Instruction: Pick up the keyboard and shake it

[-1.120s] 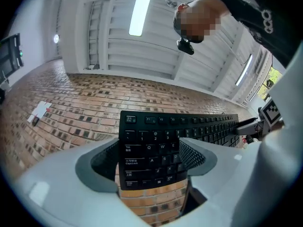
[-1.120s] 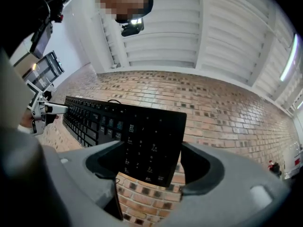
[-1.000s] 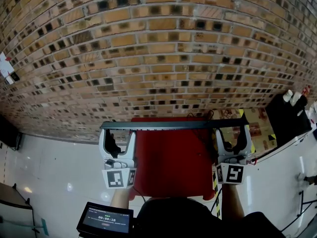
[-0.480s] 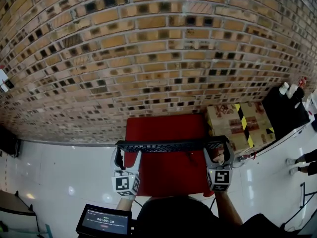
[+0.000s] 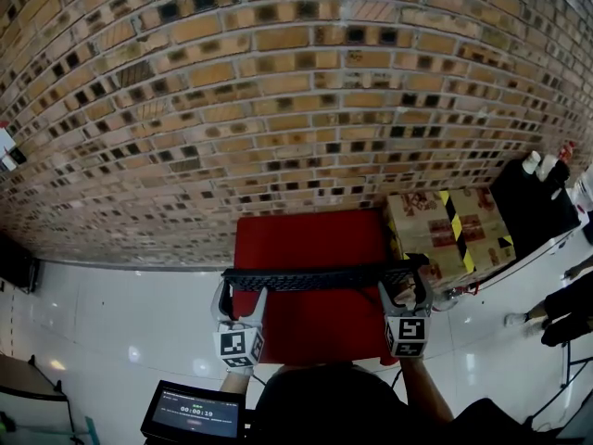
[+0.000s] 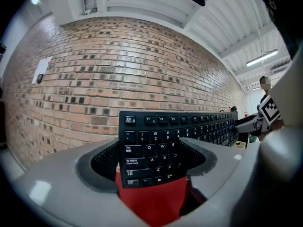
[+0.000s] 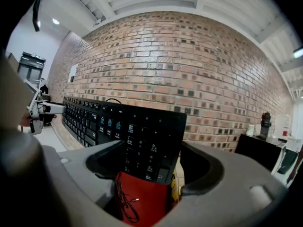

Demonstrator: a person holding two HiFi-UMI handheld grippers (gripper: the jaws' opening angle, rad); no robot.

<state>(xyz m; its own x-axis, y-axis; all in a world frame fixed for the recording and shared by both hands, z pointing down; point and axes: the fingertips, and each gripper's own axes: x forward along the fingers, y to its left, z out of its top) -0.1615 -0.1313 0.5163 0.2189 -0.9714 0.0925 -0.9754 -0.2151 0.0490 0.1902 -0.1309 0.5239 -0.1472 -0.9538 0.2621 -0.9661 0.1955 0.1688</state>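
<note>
The right gripper (image 7: 152, 167) clamps the near end of the black keyboard (image 7: 118, 122) at lower centre, its jaws closed on both faces. The keyboard runs off to the left gripper (image 7: 38, 110) at the frame's left edge. Below lies the red desk (image 7: 147, 197) with a thin black cable (image 7: 124, 203); a brick wall (image 7: 189, 65) fills the background.

Tab, Caps Lock on keyboard (image 6: 156, 145)

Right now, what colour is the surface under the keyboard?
Plain red. The surface beneath the keyboard shows best in the head view.
</note>
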